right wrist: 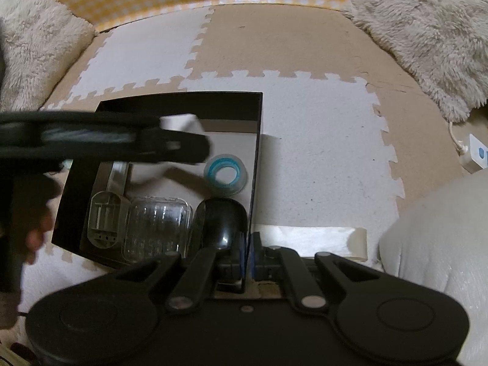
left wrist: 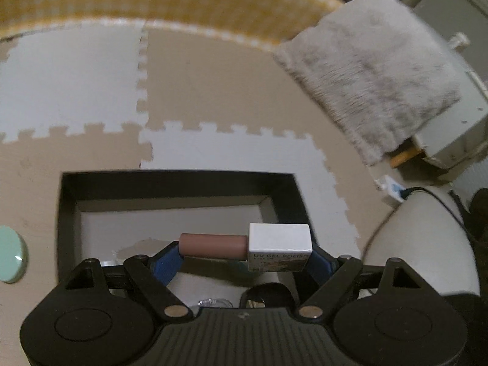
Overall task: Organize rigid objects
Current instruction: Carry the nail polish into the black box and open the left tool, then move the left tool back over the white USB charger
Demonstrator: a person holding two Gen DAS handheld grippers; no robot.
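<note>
Beige-and-white foam floor mat (right wrist: 320, 152), black box (right wrist: 257, 140) resting on it, right gripper (right wrist: 248, 262) pinching the box's right wall, left gripper (left wrist: 244, 259) clamping a gel polish bottle (left wrist: 247, 248) sideways above the box, tape roll (right wrist: 225, 174) inside.

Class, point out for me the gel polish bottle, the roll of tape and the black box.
gel polish bottle (left wrist: 279, 242): left wrist view, white body.
roll of tape (right wrist: 225, 174): right wrist view, blue inner ring.
black box (right wrist: 257, 140): right wrist view, right wall.

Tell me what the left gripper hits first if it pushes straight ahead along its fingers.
Probably the far wall of the black open box; the left gripper, holding the white-capped gel polish bottle, points there. Depth is uncertain.
</note>
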